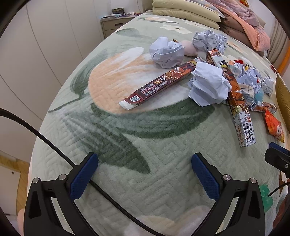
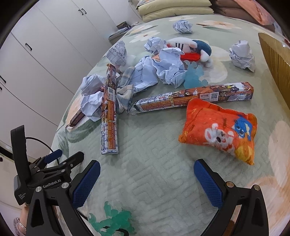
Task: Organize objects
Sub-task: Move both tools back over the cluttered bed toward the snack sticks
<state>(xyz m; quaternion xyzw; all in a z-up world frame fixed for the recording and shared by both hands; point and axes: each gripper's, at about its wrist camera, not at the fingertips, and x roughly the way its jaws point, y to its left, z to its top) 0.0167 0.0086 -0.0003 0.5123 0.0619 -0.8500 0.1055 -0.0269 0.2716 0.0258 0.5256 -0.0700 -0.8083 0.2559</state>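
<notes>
Clutter lies on a green quilted bed (image 1: pixel 145 163). Long printed boxes: a dark one (image 1: pixel 163 81), a pale one (image 1: pixel 241 116) (image 2: pixel 109 116) and another (image 2: pixel 195 96). Crumpled paper balls (image 1: pixel 166 51) (image 1: pixel 208 85) (image 2: pixel 170 67) (image 2: pixel 242 55) lie among them. An orange plush pillow (image 2: pixel 221 129) (image 1: pixel 274 127) lies just ahead of my right gripper (image 2: pixel 146 183). A plush toy (image 2: pixel 192 49) and a plaid bow (image 2: pixel 125 90) lie farther back. My left gripper (image 1: pixel 145 174) is open and empty over bare quilt. My right gripper is open and empty too.
A gold container's edge (image 2: pixel 273 59) (image 1: pixel 282 98) stands at the right. Pillows (image 1: pixel 184 12) and folded bedding (image 1: pixel 244 23) lie at the bed's head. A nightstand (image 1: pixel 116 23) and white wardrobe (image 2: pixel 45 54) stand at the left. A cable (image 1: pixel 54 148) crosses under the left gripper.
</notes>
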